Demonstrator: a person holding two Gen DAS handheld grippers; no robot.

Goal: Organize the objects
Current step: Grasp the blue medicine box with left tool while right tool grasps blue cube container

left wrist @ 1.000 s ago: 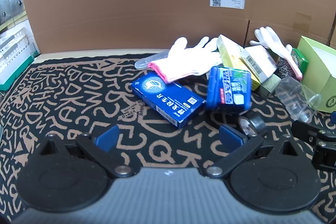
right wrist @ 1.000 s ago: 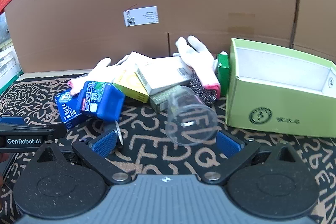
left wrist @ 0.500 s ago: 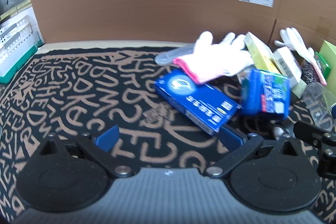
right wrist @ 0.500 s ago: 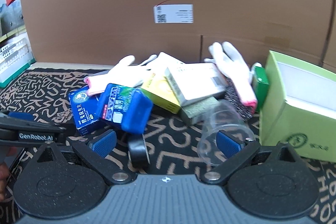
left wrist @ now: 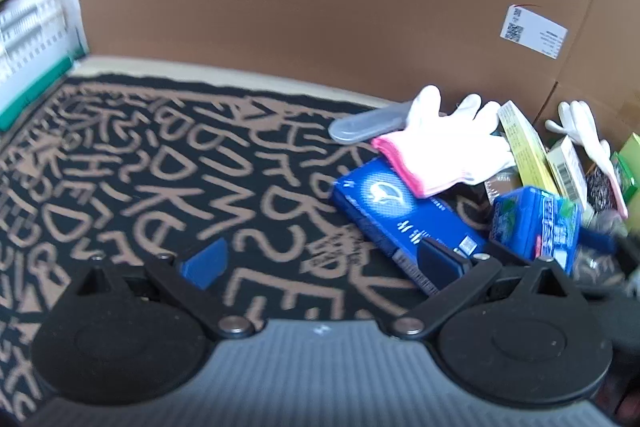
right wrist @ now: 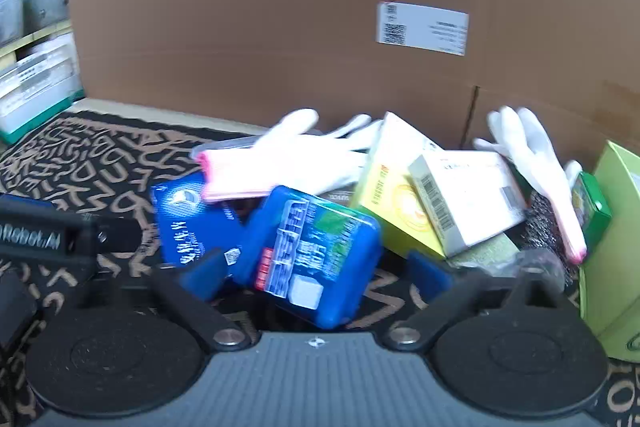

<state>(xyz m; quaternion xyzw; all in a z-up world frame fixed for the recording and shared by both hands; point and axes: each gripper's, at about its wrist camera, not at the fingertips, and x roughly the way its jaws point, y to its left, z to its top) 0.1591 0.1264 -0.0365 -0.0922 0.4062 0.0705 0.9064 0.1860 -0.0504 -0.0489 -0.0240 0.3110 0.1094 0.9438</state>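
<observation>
Right gripper (right wrist: 316,269) straddles the blue tissue pack (right wrist: 316,251), jaws just closing, pads seemingly not yet pressing, likely because it lies nearest atop the pile. Left gripper (left wrist: 320,259) hangs open over the patterned mat (left wrist: 160,167), empty. Count: two white gloves (right wrist: 288,151), one flat blue box (right wrist: 188,223), one green bin (right wrist: 616,247) at right.

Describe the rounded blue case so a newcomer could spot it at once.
Start at the tall brown cardboard wall; a heap lies at its foot. At the heap's front edge sits the rounded blue plastic case, glossy, with a green-and-white label, unlike the flat blue carton beside it.
</observation>
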